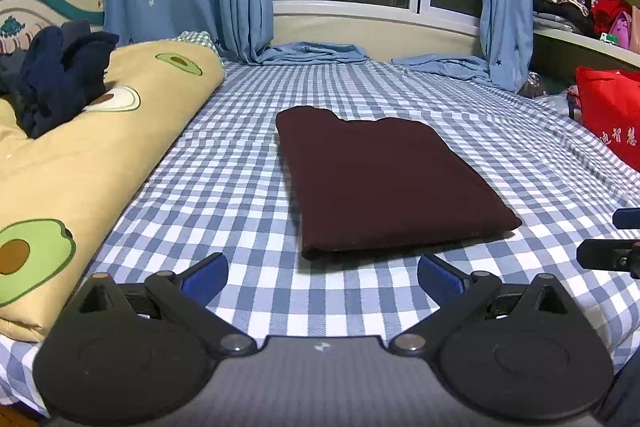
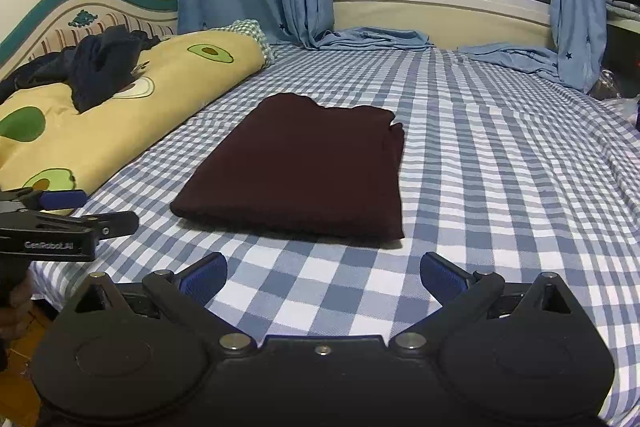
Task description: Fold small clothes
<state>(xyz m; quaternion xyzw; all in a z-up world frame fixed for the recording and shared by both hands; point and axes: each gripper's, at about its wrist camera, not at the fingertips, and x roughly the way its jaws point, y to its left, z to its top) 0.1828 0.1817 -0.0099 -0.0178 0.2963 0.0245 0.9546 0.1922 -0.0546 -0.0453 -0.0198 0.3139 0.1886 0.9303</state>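
From my left wrist camera, the left gripper [image 1: 322, 277] sits low over the checked bed sheet [image 1: 248, 155] with its fingers [image 1: 206, 277] spread wide and nothing between them. The maroon garment [image 1: 384, 183] lies straight ahead in the middle of the bed, already folded into a flat rectangle, its near folded edge just beyond my fingertips. To the left is the avocado-print quilt [image 1: 96, 155] with a heap of dark navy clothes [image 1: 60, 75] on top, which I take to be still waiting.

From my right wrist camera, the right gripper [image 2: 324, 277] is likewise gaping and empty, set back from the garment's near edge. The garment lies ahead and slightly left, with one far corner a little bunched.

My worry from here: if I move in to lift or shift the folded piece and pinch only the top layer, the fold could open. Fingers dragged low could also catch the sheet and rumple it, pulling the garment askew. Reaching left for the navy heap might brush the quilt.
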